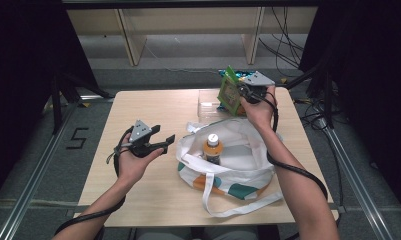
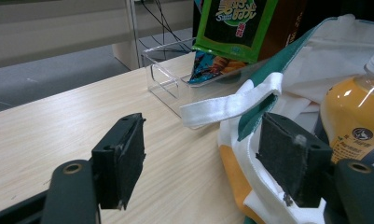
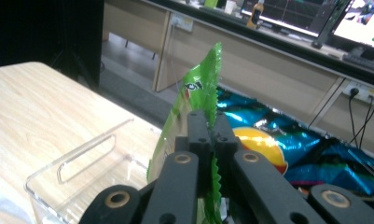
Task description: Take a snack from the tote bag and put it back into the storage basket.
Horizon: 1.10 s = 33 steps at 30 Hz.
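1. My left gripper (image 2: 201,163) is nearest the lens: jaws wide, nothing between the pads (image 2: 131,161). I keep it parked over the wooden table (image 1: 153,107), just beside the tote bag (image 1: 238,172), probably so it can steady the bag's mouth.
2. A white bag strap (image 2: 231,105) lies across the rim just ahead of those jaws. It's the obvious thing to grab if the opening needs holding up.
3. An orange drink bottle (image 1: 213,148) stands upright inside the bag, so the free room is beside it.
4. My right gripper (image 1: 244,92) is clamped tight on the green snack packet (image 3: 194,105), pinching its crimped edge. Held by the seam, the packet hangs flat and shouldn't crush.
5. The packet is in the air at the table's far edge, above the clear acrylic box (image 1: 210,105), past the bag.
6. A blue snack bag (image 3: 292,149) sits behind it in the right gripper view; untouched.
7. Judgement: next is bringing the packet back over the bag opening.
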Available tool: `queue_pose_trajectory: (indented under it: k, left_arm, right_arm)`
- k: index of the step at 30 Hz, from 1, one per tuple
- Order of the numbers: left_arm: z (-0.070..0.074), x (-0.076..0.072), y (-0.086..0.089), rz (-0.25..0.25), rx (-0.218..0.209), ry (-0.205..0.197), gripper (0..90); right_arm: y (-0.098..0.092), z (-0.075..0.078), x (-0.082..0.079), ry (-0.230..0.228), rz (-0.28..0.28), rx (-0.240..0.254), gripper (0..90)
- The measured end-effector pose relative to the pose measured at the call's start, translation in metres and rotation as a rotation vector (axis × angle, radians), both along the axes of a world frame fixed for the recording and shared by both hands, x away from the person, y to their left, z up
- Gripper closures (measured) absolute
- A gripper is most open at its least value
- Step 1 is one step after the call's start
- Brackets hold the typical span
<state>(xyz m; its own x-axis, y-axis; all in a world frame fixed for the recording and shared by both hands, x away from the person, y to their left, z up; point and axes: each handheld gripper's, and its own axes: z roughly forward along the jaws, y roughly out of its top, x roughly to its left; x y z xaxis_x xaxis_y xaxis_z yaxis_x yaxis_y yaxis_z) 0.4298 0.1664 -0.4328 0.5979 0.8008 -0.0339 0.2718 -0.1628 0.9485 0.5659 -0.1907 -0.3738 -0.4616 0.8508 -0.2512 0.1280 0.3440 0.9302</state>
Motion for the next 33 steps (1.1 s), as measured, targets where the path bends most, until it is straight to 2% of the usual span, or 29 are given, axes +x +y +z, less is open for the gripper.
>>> queue_pose_trajectory:
  k: [1, 6, 7, 8, 16, 18, 19, 23, 24, 25, 27, 29, 33]
  left_arm:
    - [0.0, 0.0, 0.0, 0.001, 0.0, 0.0, 30.7]
    - [-0.001, 0.0, -0.001, 0.0, 0.003, 0.007, 30.7]
    - [-0.001, 0.0, -0.001, -0.001, 0.002, 0.006, 30.6]
    - [-0.001, 0.0, -0.001, 0.0, 0.002, 0.007, 30.6]
    - [-0.001, 0.0, -0.002, -0.003, 0.004, 0.007, 30.6]
    - [-0.001, 0.0, -0.001, -0.003, 0.004, 0.006, 30.6]
    - [-0.001, 0.0, -0.001, -0.003, 0.004, 0.007, 30.6]
    - [-0.002, 0.0, -0.001, -0.003, 0.005, 0.009, 30.6]
    - [-0.002, 0.0, -0.001, -0.004, 0.006, 0.011, 30.6]
    - [-0.002, 0.0, -0.002, -0.004, 0.005, 0.012, 30.5]
    - [-0.002, 0.0, -0.002, -0.005, 0.006, 0.012, 30.6]
    - [-0.001, 0.0, -0.002, -0.006, 0.01, 0.01, 30.6]
    - [-0.002, 0.0, -0.002, -0.008, 0.011, 0.011, 30.5]
  right_arm:
    - [0.0, -0.001, -0.001, 0.02, -0.003, 0.009, 90.0]
    - [-0.004, -0.002, -0.004, 0.038, -0.006, -0.023, 90.0]
    - [-0.004, -0.002, -0.006, 0.065, -0.017, -0.01, 90.0]
    - [-0.005, -0.002, -0.005, 0.064, -0.004, -0.02, 90.0]
    - [-0.009, -0.002, -0.007, 0.113, -0.021, -0.052, 90.0]
    - [-0.01, -0.002, -0.007, 0.106, -0.021, -0.058, 90.0]
    - [-0.011, -0.004, -0.007, 0.128, -0.025, -0.06, 90.0]
    - [-0.013, -0.006, -0.006, 0.152, -0.026, -0.085, 90.0]
    - [-0.012, -0.007, -0.007, 0.18, -0.023, -0.078, 89.9]
    - [-0.013, -0.007, -0.006, 0.163, -0.02, -0.097, 89.9]
    - [-0.013, -0.008, -0.006, 0.169, -0.018, -0.101, 89.8]
    - [-0.012, -0.009, -0.007, 0.195, -0.016, -0.091, 89.7]
    - [-0.012, -0.011, -0.008, 0.216, -0.019, -0.119, 89.4]
